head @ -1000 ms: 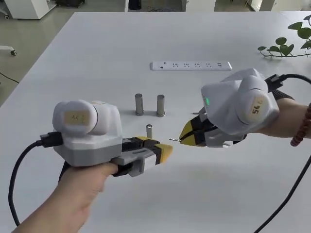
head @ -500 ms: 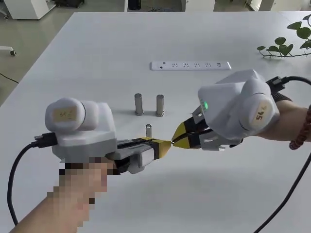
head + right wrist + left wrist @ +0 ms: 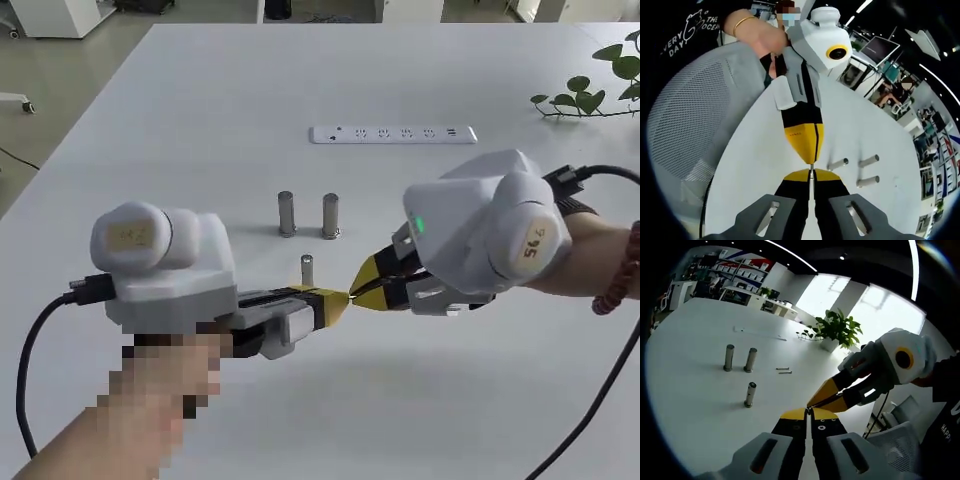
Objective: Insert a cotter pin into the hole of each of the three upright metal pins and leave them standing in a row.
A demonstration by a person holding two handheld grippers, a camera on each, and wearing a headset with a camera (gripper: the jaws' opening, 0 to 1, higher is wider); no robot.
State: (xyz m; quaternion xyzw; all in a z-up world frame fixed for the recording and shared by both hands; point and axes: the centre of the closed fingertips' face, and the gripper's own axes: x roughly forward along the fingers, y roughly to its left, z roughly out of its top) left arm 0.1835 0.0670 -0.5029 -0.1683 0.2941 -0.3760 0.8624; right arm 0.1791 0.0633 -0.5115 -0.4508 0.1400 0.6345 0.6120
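Three upright metal pins stand on the white table (image 3: 200, 110): two side by side (image 3: 287, 214) (image 3: 330, 216) and one nearer (image 3: 307, 269). Just right of the near pin, my left gripper (image 3: 343, 300) and right gripper (image 3: 353, 295) meet tip to tip above the table. A thin cotter pin (image 3: 811, 173) sticks out of the shut right gripper (image 3: 811, 176) and reaches the tips of the left gripper (image 3: 809, 412), which are shut on its free end. In the left gripper view the three pins (image 3: 729, 357) (image 3: 750, 360) (image 3: 750, 394) stand to the left, with two loose cotter pins (image 3: 784, 371) lying beyond them.
A white power strip (image 3: 393, 134) lies at the back of the table. Green plant leaves (image 3: 585, 95) reach in at the far right edge. Cables trail from both grippers. A grey mesh chair (image 3: 700, 115) stands beside the table.
The two grippers have closed the gap between them: a second ago the right one held the cotter pin apart from the left, now their tips touch. The metal pins have not moved.
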